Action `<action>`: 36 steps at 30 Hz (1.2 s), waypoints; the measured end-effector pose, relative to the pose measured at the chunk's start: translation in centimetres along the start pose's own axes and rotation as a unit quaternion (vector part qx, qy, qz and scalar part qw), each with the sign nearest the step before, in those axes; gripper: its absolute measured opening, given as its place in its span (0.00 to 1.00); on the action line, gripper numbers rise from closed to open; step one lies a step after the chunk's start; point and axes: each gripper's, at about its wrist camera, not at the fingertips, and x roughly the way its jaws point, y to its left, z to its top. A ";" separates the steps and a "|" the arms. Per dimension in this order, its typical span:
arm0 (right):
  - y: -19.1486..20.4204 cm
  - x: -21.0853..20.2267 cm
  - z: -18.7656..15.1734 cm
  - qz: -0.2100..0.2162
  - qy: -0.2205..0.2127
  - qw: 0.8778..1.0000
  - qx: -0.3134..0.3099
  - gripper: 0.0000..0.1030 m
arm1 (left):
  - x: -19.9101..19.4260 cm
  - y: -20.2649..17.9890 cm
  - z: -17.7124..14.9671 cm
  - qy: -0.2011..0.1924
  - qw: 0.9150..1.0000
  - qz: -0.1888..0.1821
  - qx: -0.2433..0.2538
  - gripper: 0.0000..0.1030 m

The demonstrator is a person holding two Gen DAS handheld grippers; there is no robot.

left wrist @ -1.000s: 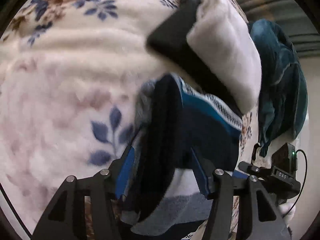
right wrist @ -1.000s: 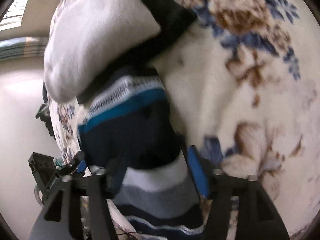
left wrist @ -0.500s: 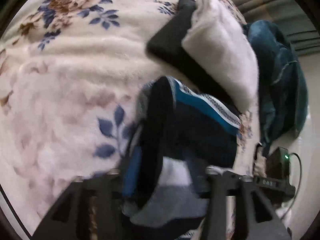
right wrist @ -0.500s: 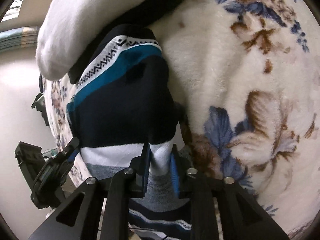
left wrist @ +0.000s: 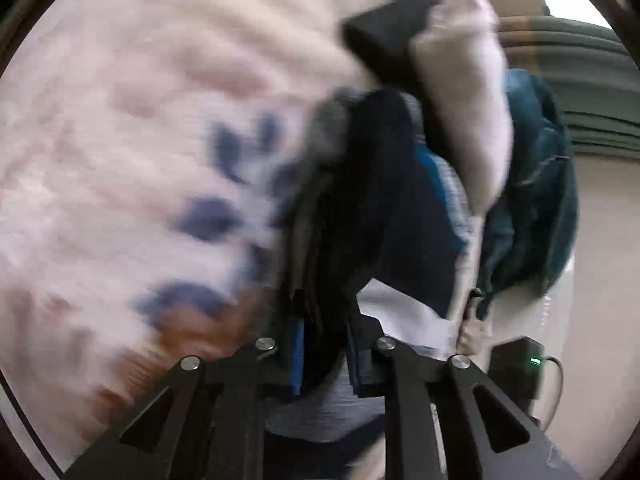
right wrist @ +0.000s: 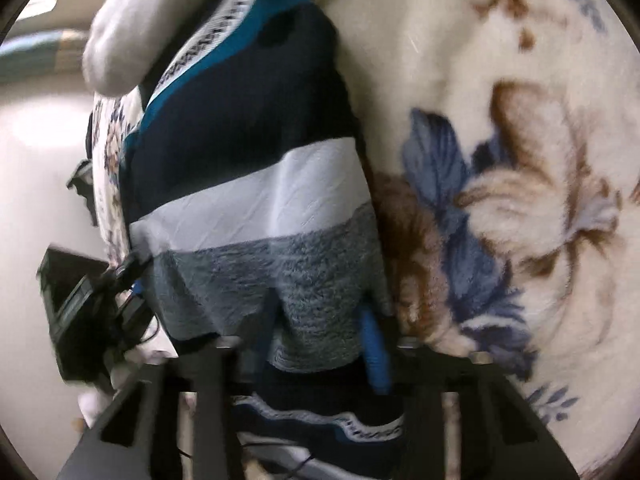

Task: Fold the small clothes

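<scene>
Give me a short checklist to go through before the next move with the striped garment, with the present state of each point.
1. Left tongs shut on the striped garment: ok.
2. Right tongs closed on it: not ok, they stand apart around the grey band.
3. Garment folded double: ok, layers show in the left view.
4. Garment apart from the white pillow: cannot tell, they overlap.
5. Flowered blanket flat beside it: ok.

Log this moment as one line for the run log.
left tool: shut on striped garment | right tool: open around its grey band | surface: floral blanket | folded white and black items behind
</scene>
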 end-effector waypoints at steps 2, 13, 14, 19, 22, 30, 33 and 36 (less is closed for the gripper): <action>0.1 -0.1 -0.4 -0.011 -0.014 1.000 0.004 0.27 | -0.5 0.2 0.6 0.012 1.000 -0.004 0.004 0.25; 5.6 -4.3 -6.9 -0.118 -0.030 0.989 -0.079 0.85 | -7.3 -9.8 -7.3 -0.069 0.955 0.179 0.226 1.00; 5.8 -4.6 -8.5 -0.128 -0.030 0.988 -0.085 0.85 | -8.1 -9.8 -8.1 -0.079 0.950 0.186 0.238 1.00; 2.9 -4.8 -16.0 -0.129 -0.014 0.990 -0.064 0.90 | -9.7 -9.7 -14.1 -0.083 0.945 0.188 0.256 1.00; -0.3 -4.3 -21.3 -0.108 0.007 0.993 -0.043 0.90 | -9.9 -8.5 -18.2 -0.066 0.943 0.207 0.251 1.00; -7.4 0.2 -33.7 -0.068 0.061 0.995 0.037 0.90 | -8.4 4.3 -26.9 0.035 0.947 0.282 0.152 1.00; -9.0 2.0 -36.2 -0.057 0.065 0.995 0.041 0.90 | -7.0 7.8 -28.8 0.057 0.946 0.291 0.133 0.99; -9.9 3.8 -37.6 -0.039 0.081 0.995 0.046 0.90 | -5.3 9.9 -30.2 0.082 0.952 0.269 0.118 0.99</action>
